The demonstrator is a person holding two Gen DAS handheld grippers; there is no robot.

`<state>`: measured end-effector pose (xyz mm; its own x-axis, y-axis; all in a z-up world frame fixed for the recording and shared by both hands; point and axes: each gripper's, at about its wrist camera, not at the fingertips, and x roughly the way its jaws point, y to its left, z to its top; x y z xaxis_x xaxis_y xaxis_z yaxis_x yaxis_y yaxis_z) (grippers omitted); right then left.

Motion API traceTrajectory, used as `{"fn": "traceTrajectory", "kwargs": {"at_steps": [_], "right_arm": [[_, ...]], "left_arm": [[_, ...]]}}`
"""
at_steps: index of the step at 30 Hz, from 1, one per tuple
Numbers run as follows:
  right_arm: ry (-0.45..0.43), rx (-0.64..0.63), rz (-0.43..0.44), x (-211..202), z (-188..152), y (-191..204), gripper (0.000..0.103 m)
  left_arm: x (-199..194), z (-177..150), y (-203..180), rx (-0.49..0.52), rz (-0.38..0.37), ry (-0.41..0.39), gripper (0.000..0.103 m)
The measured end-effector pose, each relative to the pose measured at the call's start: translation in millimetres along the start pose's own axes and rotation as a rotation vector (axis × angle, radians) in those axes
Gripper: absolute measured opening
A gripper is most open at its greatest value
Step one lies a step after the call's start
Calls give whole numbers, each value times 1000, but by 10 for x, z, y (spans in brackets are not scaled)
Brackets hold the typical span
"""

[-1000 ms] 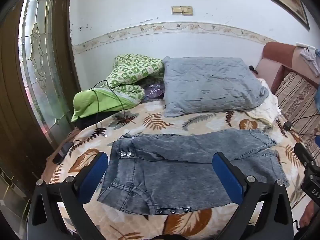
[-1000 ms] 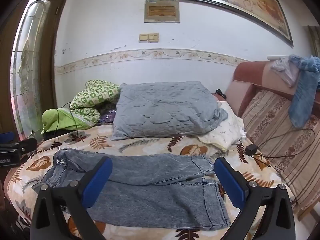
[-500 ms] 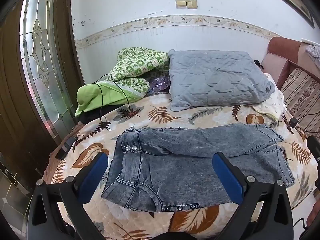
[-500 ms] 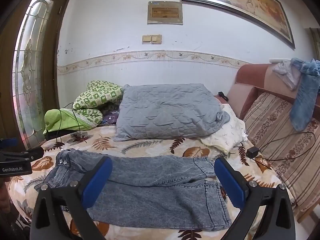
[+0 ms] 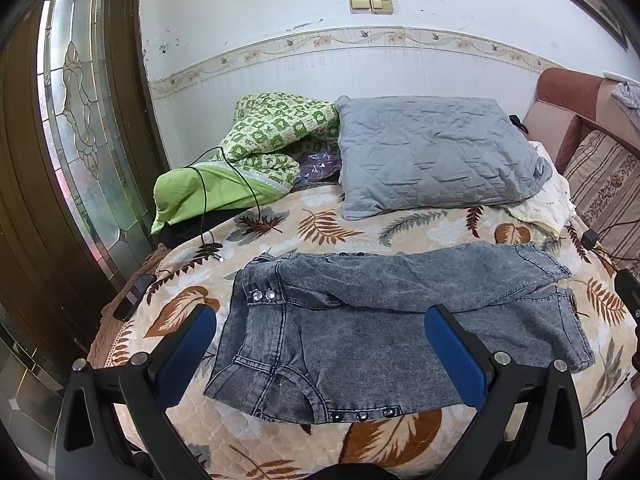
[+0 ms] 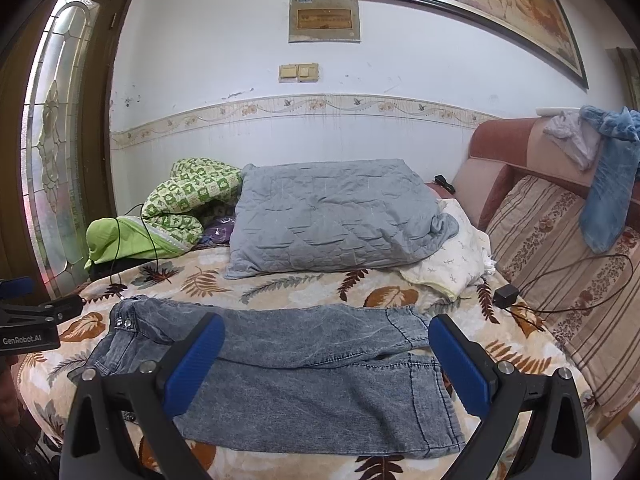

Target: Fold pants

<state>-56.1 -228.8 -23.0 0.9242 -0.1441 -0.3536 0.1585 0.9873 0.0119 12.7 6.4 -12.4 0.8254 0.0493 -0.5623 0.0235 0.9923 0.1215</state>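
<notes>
While the left gripper (image 5: 320,344) hangs spread wide and empty, a grey pillow (image 5: 432,156) and green quilt (image 5: 264,140) lie beyond it; the washed-denim pants (image 5: 360,320) lie flat on the bed (image 5: 400,232) directly ahead, legs running right. The right gripper (image 6: 326,354), equally wide, faces the pant legs, a charger cable (image 6: 560,308) to its right, bare bedspread around.
</notes>
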Motion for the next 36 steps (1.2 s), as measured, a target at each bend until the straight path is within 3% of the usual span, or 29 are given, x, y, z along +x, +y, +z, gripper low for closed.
{"fn": "traceTrajectory", "kwargs": {"at_steps": [7,12,17,26,36], "right_arm": [[0,6,-37,-38,48,-30,103],[-17,75,-91,-259,64,-258,103],[-48,67,-177,-525,35,-514,103],[-89,121,-174,-778,23,-846,103],[-101,157,-140,-807,37,-970,103]], "left_arm": [[-18,55,-122,41,-36,-16,103],[-21,188,-312,107,-51,-20,103],[-187,334,-491,106,-66,-60,103],[-503,431,-728,121,-60,-80,103],[-587,479,-668,105,-16,-88,103]]}}
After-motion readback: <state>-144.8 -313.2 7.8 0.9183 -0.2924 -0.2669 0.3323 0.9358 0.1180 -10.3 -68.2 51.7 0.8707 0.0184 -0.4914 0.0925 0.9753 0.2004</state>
